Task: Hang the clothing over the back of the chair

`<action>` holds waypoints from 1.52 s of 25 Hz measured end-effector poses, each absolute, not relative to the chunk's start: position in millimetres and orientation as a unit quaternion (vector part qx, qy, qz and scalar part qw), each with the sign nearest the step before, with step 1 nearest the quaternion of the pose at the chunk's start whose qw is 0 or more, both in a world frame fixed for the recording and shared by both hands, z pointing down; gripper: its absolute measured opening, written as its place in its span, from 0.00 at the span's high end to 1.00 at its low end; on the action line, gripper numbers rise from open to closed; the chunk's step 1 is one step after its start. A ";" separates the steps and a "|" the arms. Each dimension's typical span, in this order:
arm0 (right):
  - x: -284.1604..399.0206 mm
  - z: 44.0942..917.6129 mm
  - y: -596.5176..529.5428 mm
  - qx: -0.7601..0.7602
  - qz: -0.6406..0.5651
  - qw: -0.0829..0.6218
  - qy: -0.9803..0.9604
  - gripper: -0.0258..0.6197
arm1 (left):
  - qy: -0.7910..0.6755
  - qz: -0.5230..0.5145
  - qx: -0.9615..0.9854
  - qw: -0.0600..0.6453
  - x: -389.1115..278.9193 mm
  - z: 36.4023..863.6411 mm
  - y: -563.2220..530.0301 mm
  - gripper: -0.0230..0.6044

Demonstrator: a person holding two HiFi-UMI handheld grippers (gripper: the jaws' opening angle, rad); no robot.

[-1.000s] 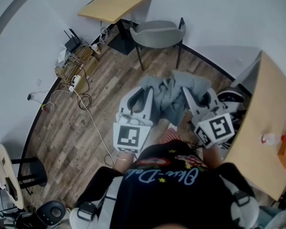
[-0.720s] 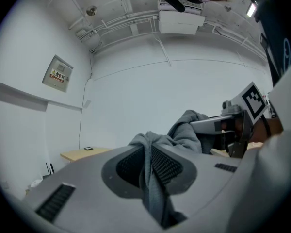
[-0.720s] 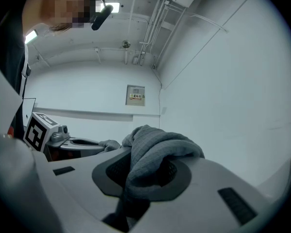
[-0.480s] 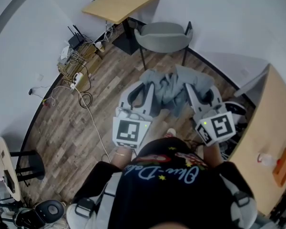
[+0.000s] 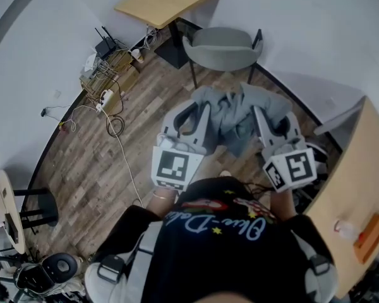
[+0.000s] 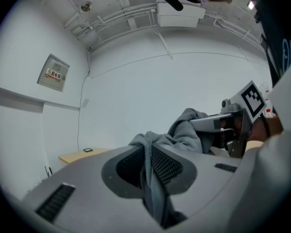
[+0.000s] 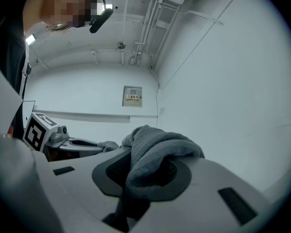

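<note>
The grey clothing hangs between the left gripper and right gripper, both jaws pinched nearly closed on its cloth; the chair stands ahead (nothing on it); draping remains.

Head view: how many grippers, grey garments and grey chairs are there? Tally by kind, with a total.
Grippers: 2, the left gripper and the right gripper, each clamped on the cloth
Grey garment: 1
Grey chair: 1
Total: 4
</note>
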State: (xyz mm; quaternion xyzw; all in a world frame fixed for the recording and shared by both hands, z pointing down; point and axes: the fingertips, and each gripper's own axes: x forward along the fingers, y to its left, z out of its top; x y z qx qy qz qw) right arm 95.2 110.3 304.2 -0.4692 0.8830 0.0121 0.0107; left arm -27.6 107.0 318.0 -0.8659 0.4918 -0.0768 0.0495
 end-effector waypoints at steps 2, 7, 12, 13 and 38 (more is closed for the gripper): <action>99.3 304.4 103.0 -0.471 0.011 0.010 0.882 0.86 | 0.491 -0.076 -0.866 0.050 -23.7 317.7 98.9 0.89; 112.2 301.6 86.3 -0.469 0.014 0.008 0.883 0.86 | 0.493 -0.079 -0.865 0.050 -9.9 317.4 82.9 0.89; 120.1 302.5 76.2 -0.471 0.016 0.007 0.882 0.86 | 0.493 -0.075 -0.865 0.048 -1.9 318.2 73.7 0.89; 120.6 302.7 74.2 -0.471 0.015 0.008 0.882 0.86 | 0.493 -0.073 -0.866 0.050 -1.6 317.6 71.1 0.89; 123.8 314.1 -49.7 -0.493 0.013 -0.006 0.870 0.86 | 0.474 -0.076 -0.875 0.061 0.4 327.4 -58.0 0.89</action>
